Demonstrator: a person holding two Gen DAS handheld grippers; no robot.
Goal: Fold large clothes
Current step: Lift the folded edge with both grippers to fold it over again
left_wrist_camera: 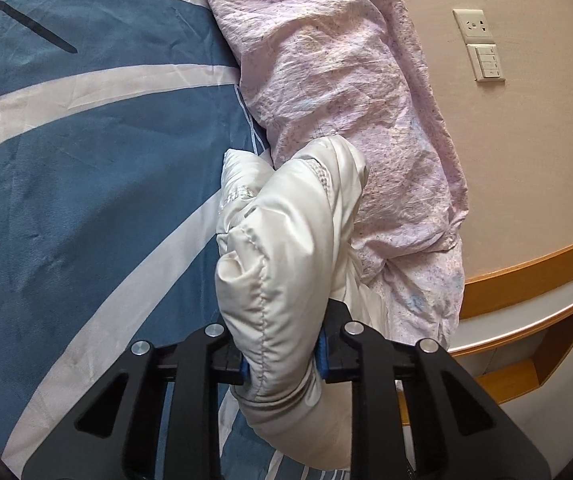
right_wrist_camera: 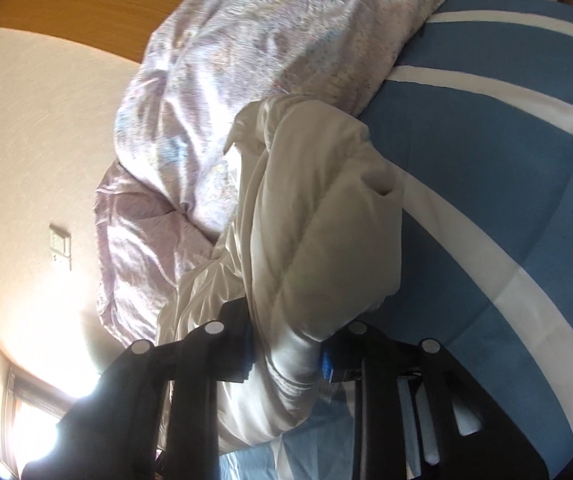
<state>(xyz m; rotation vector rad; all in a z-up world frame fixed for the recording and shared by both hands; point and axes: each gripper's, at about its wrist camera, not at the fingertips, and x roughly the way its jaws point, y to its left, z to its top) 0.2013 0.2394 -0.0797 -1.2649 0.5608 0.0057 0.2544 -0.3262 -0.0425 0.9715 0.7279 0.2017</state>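
A puffy off-white quilted jacket is bunched up over the blue and white bed cover. My left gripper is shut on a thick fold of the jacket, with the padded fabric bulging out in front of the fingers. In the right wrist view the same jacket hangs in a long padded roll. My right gripper is shut on it too, pinching the fabric between the blue pads. The rest of the garment is hidden below both grippers.
A crumpled pink floral duvet is heaped against the wall beside the jacket; it also shows in the right wrist view. A wall socket and switch plate are on the beige wall. A wooden ledge and shelf stand at the right.
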